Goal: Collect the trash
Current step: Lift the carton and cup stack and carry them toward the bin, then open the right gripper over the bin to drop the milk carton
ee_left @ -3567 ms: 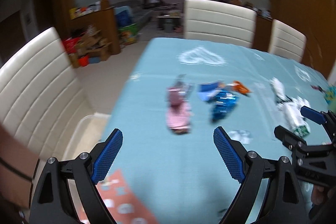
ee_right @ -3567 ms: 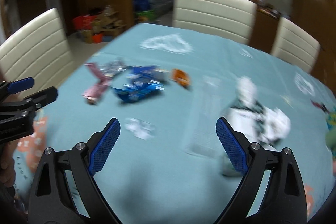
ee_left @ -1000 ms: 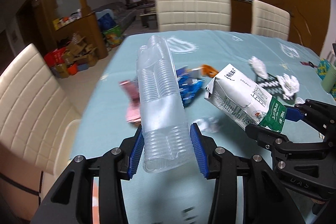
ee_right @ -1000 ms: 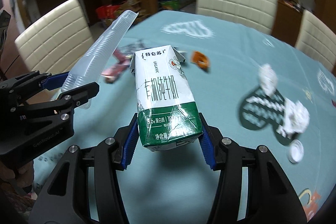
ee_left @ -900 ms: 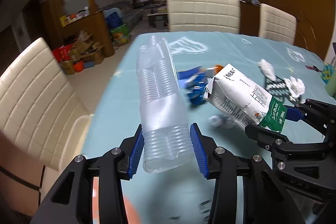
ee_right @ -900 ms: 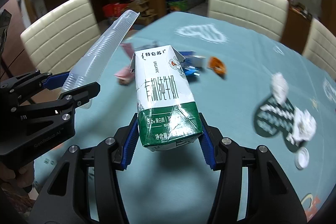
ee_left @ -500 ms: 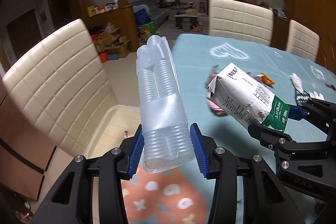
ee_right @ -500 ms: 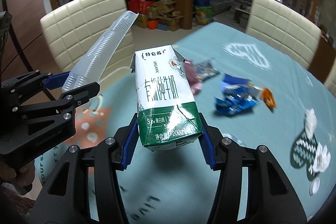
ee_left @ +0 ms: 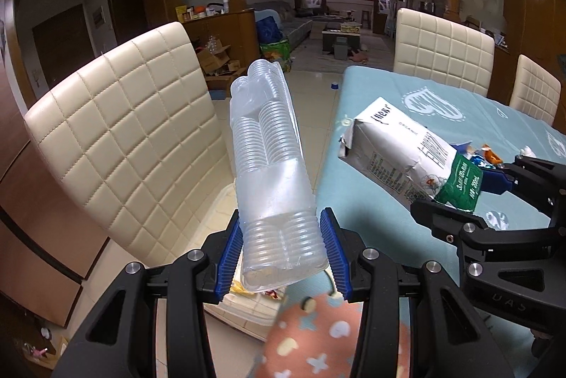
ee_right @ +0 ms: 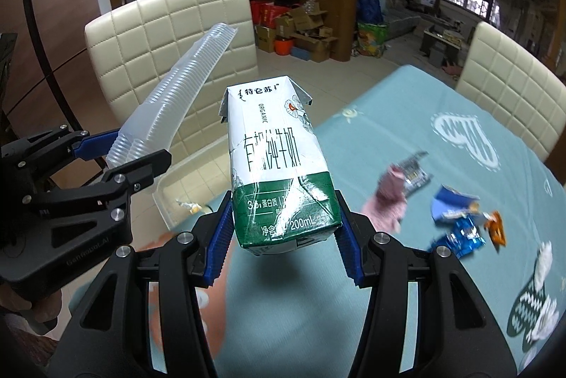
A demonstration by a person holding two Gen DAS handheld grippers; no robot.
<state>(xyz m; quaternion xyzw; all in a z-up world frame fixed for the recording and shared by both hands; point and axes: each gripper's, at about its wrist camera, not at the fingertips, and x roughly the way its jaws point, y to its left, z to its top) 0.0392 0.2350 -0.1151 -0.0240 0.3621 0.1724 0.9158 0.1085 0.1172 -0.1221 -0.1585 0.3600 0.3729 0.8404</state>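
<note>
The left gripper has its jaws clenched on the base of a clear plastic cup sleeve, a long ribbed stack that juts up and forward from the blue pads. In the left wrist view it hangs off the desk's corner, above a white bin on the tiled floor between the desk and a cream quilted chair. A few scraps lie in the bin, seen in the right wrist view.

The right gripper has its jaws grasping a milk carton by its green bottom band, white top tilted away, held over the desk's near corner just beside the cup sleeve without touching it.

The desk carries a teal cloth with white heart prints. Toward the far right edge lie a pink wrapper, a blue wrapper and a small orange wrapper, close together, with crumpled white tissue nearer the right edge. An orange patterned patch sits at the desk's near corner under the left gripper
</note>
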